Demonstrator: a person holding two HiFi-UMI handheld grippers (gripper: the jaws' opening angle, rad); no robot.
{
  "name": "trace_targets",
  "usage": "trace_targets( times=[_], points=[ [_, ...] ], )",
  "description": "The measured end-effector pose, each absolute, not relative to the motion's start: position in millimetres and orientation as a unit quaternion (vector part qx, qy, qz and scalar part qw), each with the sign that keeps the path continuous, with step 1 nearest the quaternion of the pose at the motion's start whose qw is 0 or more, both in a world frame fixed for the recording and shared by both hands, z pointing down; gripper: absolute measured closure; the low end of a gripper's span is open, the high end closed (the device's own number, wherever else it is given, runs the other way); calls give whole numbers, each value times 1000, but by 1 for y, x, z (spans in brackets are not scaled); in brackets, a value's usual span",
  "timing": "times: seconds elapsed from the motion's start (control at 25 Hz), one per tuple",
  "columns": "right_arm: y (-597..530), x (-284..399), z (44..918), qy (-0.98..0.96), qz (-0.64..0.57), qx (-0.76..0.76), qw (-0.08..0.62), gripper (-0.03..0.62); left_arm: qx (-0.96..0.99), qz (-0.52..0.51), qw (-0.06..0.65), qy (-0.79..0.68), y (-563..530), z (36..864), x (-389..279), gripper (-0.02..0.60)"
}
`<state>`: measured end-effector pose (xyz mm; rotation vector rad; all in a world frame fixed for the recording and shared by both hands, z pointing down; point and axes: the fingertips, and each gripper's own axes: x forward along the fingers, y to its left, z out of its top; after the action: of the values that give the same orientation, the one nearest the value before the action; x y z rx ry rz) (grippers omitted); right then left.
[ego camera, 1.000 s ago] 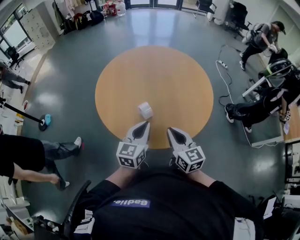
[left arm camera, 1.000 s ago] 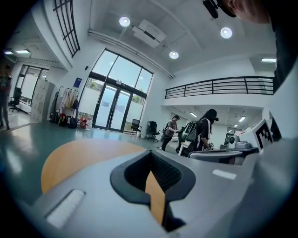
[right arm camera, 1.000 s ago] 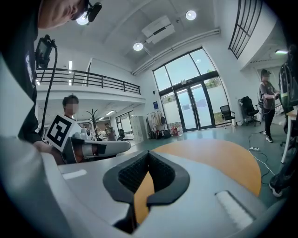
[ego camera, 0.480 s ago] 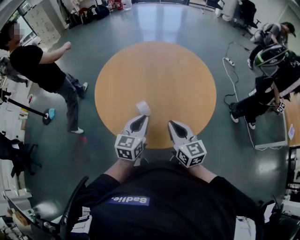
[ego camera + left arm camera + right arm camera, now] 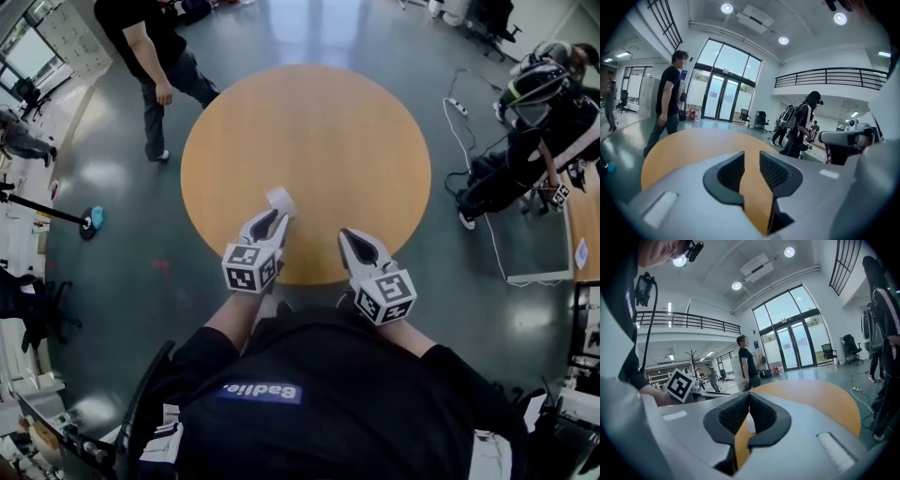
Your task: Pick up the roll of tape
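Orange-brown wood, a round worktop (image 5: 319,112), bare apart from the roll of tape (image 5: 279,199). The roll is white and small and lies in the near left part, well inside the rim. The left gripper (image 5: 268,218) points at it with its tips just short of the roll; the head view does not show whether they touch. Its jaws have just been opening and stand partly apart, with only worktop showing between them. The right gripper (image 5: 348,238) hovers alongside, jaws tip to tip, holding nothing.

Step in hand, by my reading: reach and straddle the roll. The gap looks narrow for the roll, so widen it before advancing. Keep the tips low, centre the roll, then close. A nudge from one jaw would likely skate so light a thing away.

Room: open worktop ahead and to both sides. The near rim runs under the grippers. A standing person (image 5: 155,56) is beyond the far left rim, well apart.
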<state>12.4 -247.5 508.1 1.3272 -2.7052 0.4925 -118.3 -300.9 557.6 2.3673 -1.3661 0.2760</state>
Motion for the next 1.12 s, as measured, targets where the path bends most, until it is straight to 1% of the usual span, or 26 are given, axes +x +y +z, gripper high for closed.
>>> trace_targets(
  times=[0.28, 0.56, 0.76, 1.0, 1.12],
  points=[
    [-245, 23, 513, -878, 162, 447, 58, 579, 827, 117, 265, -481, -320, 611, -125, 398],
    [-239, 30, 516, -868, 161, 464, 71, 576, 805, 115, 330, -479, -334, 654, -140, 350],
    [-234, 40, 516, -860, 162, 477, 79, 574, 790, 122, 364, -479, -343, 679, -145, 325],
    [-231, 45, 520, -852, 165, 489, 89, 572, 763, 118, 420, -477, -351, 720, -155, 287],
    [-230, 51, 525, -847, 169, 494, 97, 572, 758, 116, 434, -473, -356, 733, -155, 278]
  ],
)
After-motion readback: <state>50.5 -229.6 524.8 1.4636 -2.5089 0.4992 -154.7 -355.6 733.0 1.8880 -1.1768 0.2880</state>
